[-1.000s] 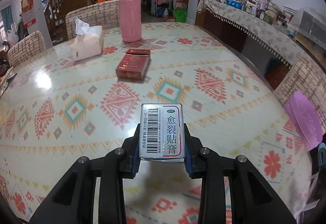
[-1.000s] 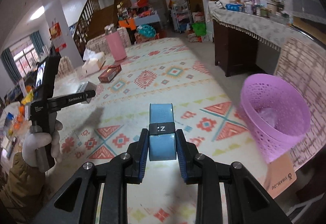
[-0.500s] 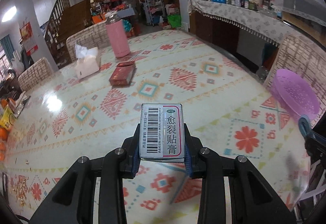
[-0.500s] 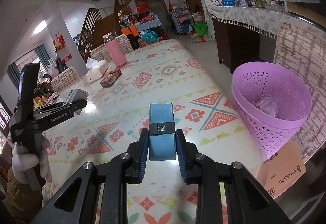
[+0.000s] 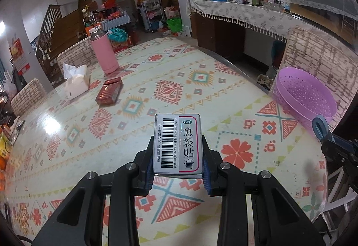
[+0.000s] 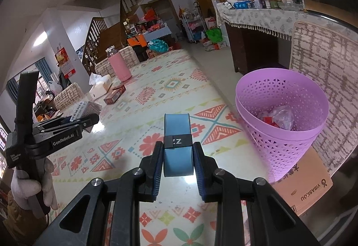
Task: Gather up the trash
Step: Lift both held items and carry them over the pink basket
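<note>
**Both grippers carry boxes above the table, beside the purple basket**

The table [image 5: 223, 80], covered by a cloth with geometric and flower patterns, fills both views and serves as the landmark. Just off its right edge stands a purple perforated basket [image 6: 290, 140], its rim about level with the tabletop; a crumpled clear bag and some red scraps lie inside. A brown cardboard box [image 6: 308, 187] sits against the basket's foot, below table height. At the table's far end a tall pink bottle [image 5: 104, 53] stands upright, with a white tissue box [image 5: 76, 83] near it and a dark red carton [image 5: 109, 93] lying flat just in front of both.

Over the table's near part, the left gripper [image 5: 177, 175] has its jaws closed tight on a silver medicine box [image 5: 176, 143], barcode and red-framed label facing up; the box is clear of the cloth. In the right wrist view this gripper shows at the table's left side, held by a white-gloved hand [image 6: 33, 185].

The right gripper [image 6: 177, 165], above the table's near right edge and close to the basket, clamps a small blue box [image 6: 177, 145] with a dark band around its middle, also lifted off the table.
</note>
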The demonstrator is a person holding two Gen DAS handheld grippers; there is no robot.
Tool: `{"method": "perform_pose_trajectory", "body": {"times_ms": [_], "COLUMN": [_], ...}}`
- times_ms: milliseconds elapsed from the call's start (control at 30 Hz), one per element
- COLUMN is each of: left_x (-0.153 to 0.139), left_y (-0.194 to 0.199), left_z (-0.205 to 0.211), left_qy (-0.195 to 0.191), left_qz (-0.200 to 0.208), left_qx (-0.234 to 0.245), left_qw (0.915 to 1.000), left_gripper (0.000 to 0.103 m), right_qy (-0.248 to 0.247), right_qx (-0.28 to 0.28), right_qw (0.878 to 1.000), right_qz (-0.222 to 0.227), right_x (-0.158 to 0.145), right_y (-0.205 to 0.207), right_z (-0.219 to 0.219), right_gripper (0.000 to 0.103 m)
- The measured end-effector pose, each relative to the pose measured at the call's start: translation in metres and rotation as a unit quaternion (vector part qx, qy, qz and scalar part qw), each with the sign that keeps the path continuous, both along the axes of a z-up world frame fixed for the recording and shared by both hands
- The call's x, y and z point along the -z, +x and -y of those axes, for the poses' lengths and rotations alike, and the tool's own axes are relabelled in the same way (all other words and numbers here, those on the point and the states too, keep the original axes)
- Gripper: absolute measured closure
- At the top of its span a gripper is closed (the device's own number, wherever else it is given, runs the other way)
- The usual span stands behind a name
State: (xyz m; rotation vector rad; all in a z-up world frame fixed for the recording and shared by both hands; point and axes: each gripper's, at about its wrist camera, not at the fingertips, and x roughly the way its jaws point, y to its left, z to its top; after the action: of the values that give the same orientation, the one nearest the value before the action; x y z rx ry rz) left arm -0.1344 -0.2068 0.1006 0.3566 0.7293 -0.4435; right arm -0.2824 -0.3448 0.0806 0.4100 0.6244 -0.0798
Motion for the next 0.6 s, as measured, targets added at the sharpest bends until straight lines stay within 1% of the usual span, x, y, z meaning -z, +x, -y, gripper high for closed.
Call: {"method": "perform_pose_trajectory", "body": {"times_ms": [300, 600], "left_x": [0.002, 0.002], "left_y": [-0.003, -0.008], "left_z": [0.014, 0.035], "left_qy": [0.006, 0.01], "left_qz": [-0.003, -0.008], "left_qx": [0.011, 0.029], "left_qw": [0.9999, 0.9995], "left_gripper": [0.07, 0.07], "right_qy": [0.006, 0.014], "right_qx": [0.004, 0.019], "right_qw": [1.0, 1.0], "right_qz": [0.006, 0.009], "right_x": [-0.001, 0.0], "right_y": [-0.001, -0.007], "right_z": [0.008, 0.026], "right_gripper": [0.074, 0.074]}}
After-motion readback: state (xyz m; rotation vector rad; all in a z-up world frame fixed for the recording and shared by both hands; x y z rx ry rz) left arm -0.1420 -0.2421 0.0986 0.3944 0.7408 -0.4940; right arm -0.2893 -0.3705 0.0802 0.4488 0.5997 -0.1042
